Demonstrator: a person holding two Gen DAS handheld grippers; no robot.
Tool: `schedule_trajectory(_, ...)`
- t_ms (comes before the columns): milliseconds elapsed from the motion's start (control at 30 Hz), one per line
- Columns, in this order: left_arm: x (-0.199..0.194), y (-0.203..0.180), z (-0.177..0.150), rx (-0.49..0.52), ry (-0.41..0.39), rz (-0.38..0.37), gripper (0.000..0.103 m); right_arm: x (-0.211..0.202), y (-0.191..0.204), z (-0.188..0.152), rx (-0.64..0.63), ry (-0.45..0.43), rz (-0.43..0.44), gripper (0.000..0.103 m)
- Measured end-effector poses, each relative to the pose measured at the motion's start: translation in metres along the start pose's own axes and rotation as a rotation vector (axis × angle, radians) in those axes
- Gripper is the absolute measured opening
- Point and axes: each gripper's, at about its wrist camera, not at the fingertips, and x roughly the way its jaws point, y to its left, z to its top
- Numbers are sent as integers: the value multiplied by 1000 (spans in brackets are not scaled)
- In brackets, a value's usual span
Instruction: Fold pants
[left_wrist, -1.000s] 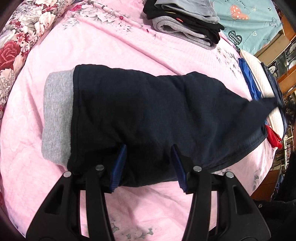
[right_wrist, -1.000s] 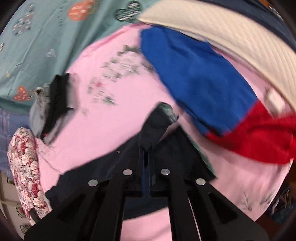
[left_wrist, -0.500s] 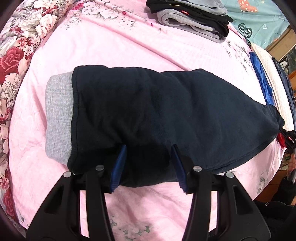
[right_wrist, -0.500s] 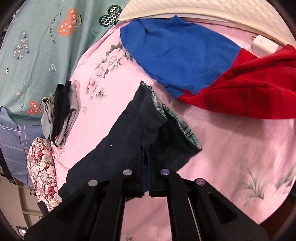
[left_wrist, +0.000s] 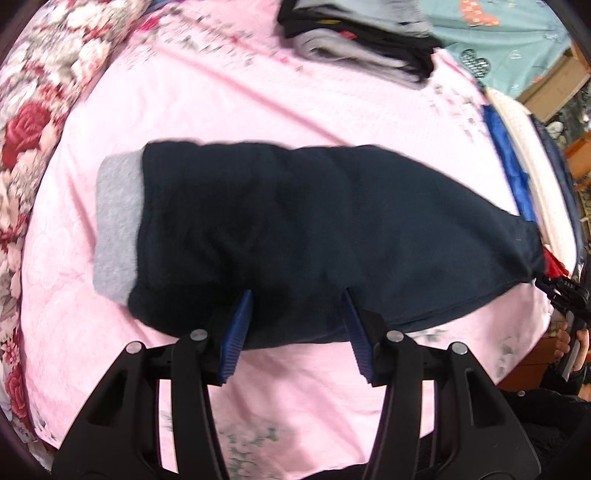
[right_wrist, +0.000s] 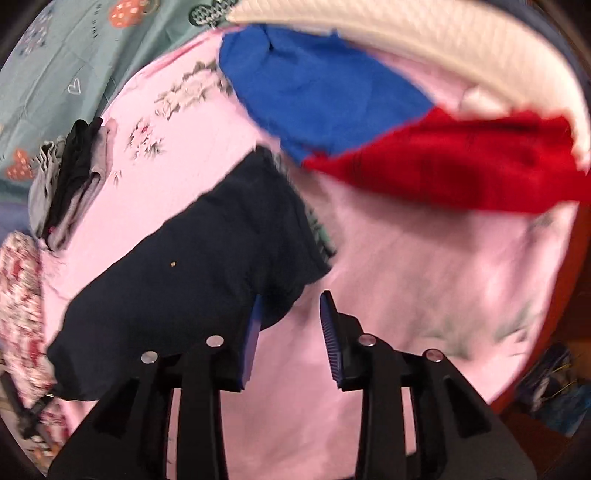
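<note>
Dark navy pants (left_wrist: 295, 229) with a grey waistband (left_wrist: 118, 229) at the left end lie folded lengthwise across the pink bedspread (left_wrist: 207, 96). My left gripper (left_wrist: 297, 321) stands open at their near edge, its blue pads on either side of the cloth without pinching it. In the right wrist view the same pants (right_wrist: 207, 266) stretch away to the left. My right gripper (right_wrist: 291, 325) is open just off their narrow end, with bare pink sheet between its fingers. That gripper shows small at the pants' right tip in the left wrist view, a hand behind it.
A stack of folded grey and black clothes (left_wrist: 362, 48) sits at the back of the bed, seen also as a stack (right_wrist: 70, 181) at left. A blue garment (right_wrist: 314, 88), a red one (right_wrist: 461, 166) and a cream quilted pad (right_wrist: 424, 48) lie beyond the pants. A floral pillow (left_wrist: 33, 110) lies left.
My right gripper was shut on the pants' narrow end and held it up; it has lowered that end onto the bed and opened. The left gripper stayed open in place.
</note>
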Motion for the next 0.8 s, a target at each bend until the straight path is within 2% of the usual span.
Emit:
schedule_trajectory(67, -4, -11, 2, 27, -17, -17, 58, -14, 19, 5, -69, -48, 13, 34)
schedule_trajectory(100, -4, -19, 4, 46, -25, -32, 59, -20, 37, 8, -124, -61, 55, 34)
schedule_trajectory(133, -3, -26, 7, 59, -29, -48, 59, -21, 68, 10, -224, -54, 139, 34)
schedule_trajectory(233, 8, -45, 14, 91, -37, -90, 59, -6, 158, 1, -480, 30, 319, 35)
schedule_trajectory(333, 33, -54, 13, 110, 14, -83, 58, 20, 257, -15, -729, 146, 468, 35)
schedule_trajectory(433, 56, -52, 5, 95, 81, -100, 58, 55, 334, -17, -840, 265, 512, 35)
schedule_trajectory(533, 56, -51, -4, 104, 55, -95, 59, 74, 397, -32, -884, 359, 499, 35)
schedule_trajectory(667, 56, -45, -5, 83, 52, -123, 59, 99, 433, -48, -921, 446, 440, 35)
schedule_trajectory(800, 57, -41, -3, 76, 55, -156, 59, 106, 432, -66, -960, 507, 433, 35)
